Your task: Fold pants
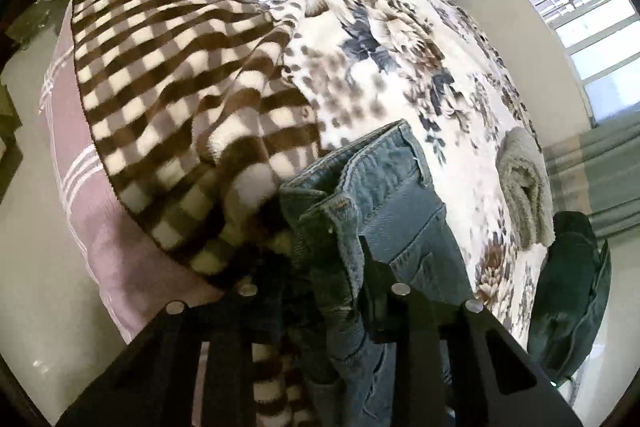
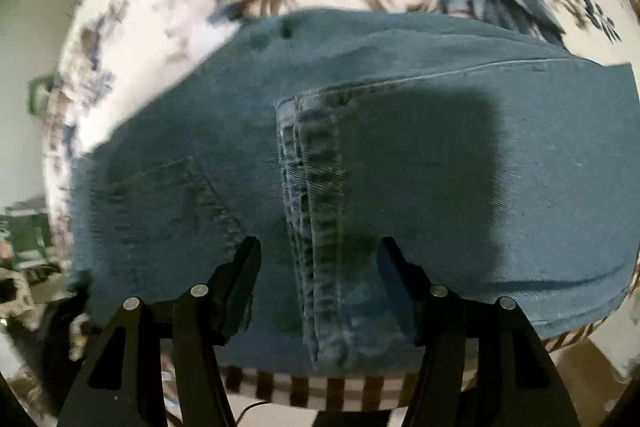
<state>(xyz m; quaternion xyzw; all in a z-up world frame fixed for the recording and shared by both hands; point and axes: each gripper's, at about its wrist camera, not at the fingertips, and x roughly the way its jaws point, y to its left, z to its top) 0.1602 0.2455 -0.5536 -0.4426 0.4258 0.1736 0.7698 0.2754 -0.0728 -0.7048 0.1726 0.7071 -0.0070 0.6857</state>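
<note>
Blue denim pants lie on a blanket-covered bed. In the left wrist view my left gripper (image 1: 332,251) is shut on a bunched fold of the pants (image 1: 384,179), lifted above the blanket; only the right finger (image 1: 370,259) shows, the other is hidden behind the denim. In the right wrist view the pants (image 2: 440,167) lie spread flat, with a thick seam (image 2: 316,207) running down the middle. My right gripper (image 2: 319,247) is open, its fingers on either side of the seam, just over the fabric.
The bed carries a floral and brown-checked blanket (image 1: 200,67) over a pink sheet (image 1: 80,187). A folded grey towel (image 1: 524,187) and a dark green garment (image 1: 568,291) lie at the bed's right edge. A window (image 1: 580,7) is beyond.
</note>
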